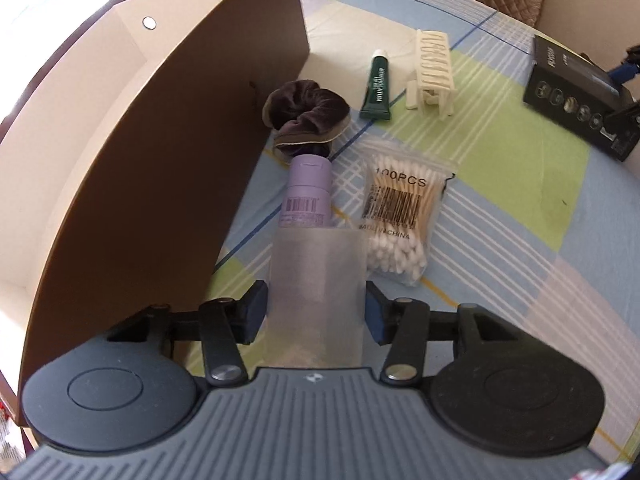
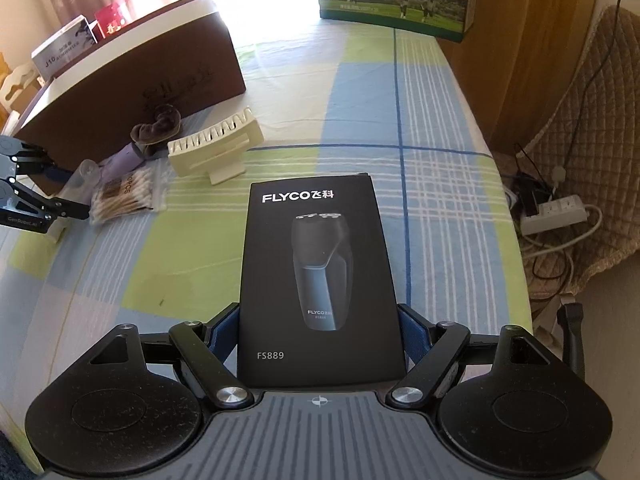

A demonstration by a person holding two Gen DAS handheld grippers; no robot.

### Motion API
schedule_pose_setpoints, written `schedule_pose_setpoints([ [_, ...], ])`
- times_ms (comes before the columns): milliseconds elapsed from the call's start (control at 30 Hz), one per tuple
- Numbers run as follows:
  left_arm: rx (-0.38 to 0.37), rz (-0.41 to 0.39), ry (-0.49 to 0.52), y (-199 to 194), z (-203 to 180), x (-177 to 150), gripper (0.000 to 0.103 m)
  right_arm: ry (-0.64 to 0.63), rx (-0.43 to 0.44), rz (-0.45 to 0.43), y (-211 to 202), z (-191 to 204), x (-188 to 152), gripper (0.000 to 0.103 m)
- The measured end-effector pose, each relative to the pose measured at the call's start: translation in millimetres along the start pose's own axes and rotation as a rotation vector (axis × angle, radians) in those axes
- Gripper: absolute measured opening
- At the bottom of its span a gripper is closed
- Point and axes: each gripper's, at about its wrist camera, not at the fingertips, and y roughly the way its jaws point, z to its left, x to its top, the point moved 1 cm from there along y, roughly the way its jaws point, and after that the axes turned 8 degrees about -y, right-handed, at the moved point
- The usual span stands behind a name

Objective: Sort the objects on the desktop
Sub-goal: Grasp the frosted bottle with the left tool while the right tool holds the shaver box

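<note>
Left gripper (image 1: 316,312): jaws part-open around the clear cap end of a bottle (image 1: 308,200); blue pads (image 1: 256,308) close on either side, contact not certain, so grip cannot be told. Bottle lying on the checked cloth (image 1: 500,200), purple body pointing away, just beside the outer wall of the brown box (image 1: 160,160).

Right gripper (image 2: 320,344): jaws wide, one pad at each long edge of the black shaver box (image 2: 316,264). Box fills the gap; looks held, though squeeze not visible. Box flat or barely off the cloth, well apart from the brown box.

Outward from the brown box:
- dark scrunchie (image 1: 306,114) touching its wall, just past the bottle.
- bag of cotton swabs (image 1: 400,216) beside the bottle, on the side away from the wall.
- green tube (image 1: 376,84) and cream hair clip (image 1: 432,68) further out, near each other.

Inside of brown box, as far as visible from the left wrist: pale walls, no items seen; floor mostly hidden.

Progress, judged: early. Nothing seen sorted into the brown box. Six items on the cloth, two apparently being picked up, four untouched.
</note>
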Motion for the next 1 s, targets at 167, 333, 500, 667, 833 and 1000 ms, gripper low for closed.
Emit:
schedule_pose_setpoints([
  [167, 0.031, -0.043, -0.064, -16, 0, -1, 0.045, -0.013, 0.0, 0.0, 1, 1, 2, 0.077],
  [333, 0.034, -0.072, -0.172, -40, -13, -8, 0.045, -0.032, -0.002, -0.017, 3, 3, 7, 0.079],
  [500, 0.002, -0.032, -0.324, -49, -36, -22, 0.045, -0.077, -0.017, -0.038, 7, 8, 17, 0.08],
  [667, 0.037, 0.089, -0.436, -37, -54, -42, 0.045, -0.125, -0.046, -0.025, 19, 13, 22, 0.08],
  [833, 0.091, 0.143, -0.485, -28, -58, -50, 0.045, -0.129, -0.054, -0.016, 29, 12, 24, 0.08],
  [1000, 0.101, 0.12, -0.492, -24, -55, -44, 0.053, -0.14, -0.053, 0.006, 35, 11, 24, 0.08],
])
